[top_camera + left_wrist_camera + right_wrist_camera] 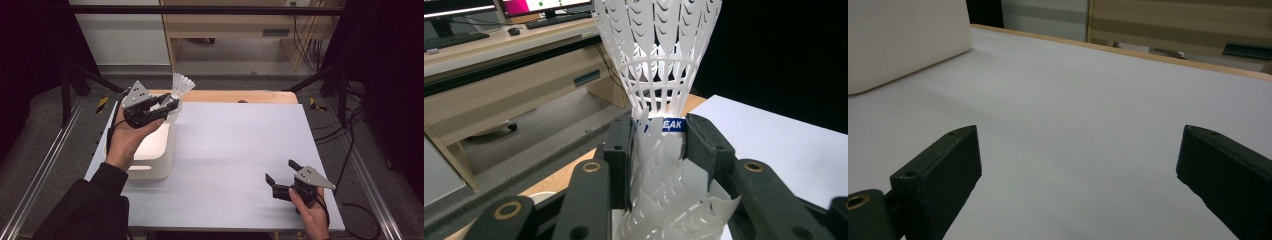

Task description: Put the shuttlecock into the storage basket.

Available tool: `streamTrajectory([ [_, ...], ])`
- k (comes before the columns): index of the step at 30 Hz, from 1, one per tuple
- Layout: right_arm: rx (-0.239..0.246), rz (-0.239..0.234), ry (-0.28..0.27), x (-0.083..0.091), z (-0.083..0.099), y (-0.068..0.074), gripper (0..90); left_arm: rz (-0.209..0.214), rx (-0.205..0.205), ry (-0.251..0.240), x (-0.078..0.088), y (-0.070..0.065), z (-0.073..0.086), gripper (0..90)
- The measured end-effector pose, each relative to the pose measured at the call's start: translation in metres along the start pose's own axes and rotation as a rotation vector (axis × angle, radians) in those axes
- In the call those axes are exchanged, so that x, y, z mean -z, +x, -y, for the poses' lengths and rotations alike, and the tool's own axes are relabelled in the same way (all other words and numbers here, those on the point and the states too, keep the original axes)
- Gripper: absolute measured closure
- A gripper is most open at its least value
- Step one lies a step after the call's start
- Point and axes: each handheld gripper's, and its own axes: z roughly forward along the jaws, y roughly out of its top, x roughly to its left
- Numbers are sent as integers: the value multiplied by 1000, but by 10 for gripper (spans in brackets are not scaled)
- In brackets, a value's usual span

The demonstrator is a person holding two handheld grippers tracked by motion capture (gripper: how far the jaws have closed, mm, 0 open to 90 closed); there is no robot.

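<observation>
We clamp our left gripper (pixel 170 105) on stacked white plastic shuttlecocks (pixel 659 100) above the cream rectangular bin (pixel 160 150); our right gripper (pixel 281 175) rests with jaws wide apart.

We held our left gripper (pixel 167 106) raised at the far left, forearm reaching forward in a dark sleeve, palm under the body, its grey plate on top. Its jaws were closed tight on what sat between them. Our right gripper (pixel 281 171) sat low at the near right, gripped from behind by the right hand (pixel 311 210), its jaws spread wide apart, pointing leftward and forward.
</observation>
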Motion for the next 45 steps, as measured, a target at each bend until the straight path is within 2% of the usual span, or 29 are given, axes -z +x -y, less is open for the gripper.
streamTrajectory([
  [8, 3, 6, -10, 0, 0, 0, 43, -13, 11, -4, 3, 7, 2, 648],
  [35, 24, 12, -30, 1, -1, 0, 43, -29, 29, -12, 2, 16, 6, 648],
  [45, 29, 32, -43, 2, -1, 0, 35, -42, 39, -19, 0, 21, 8, 648],
])
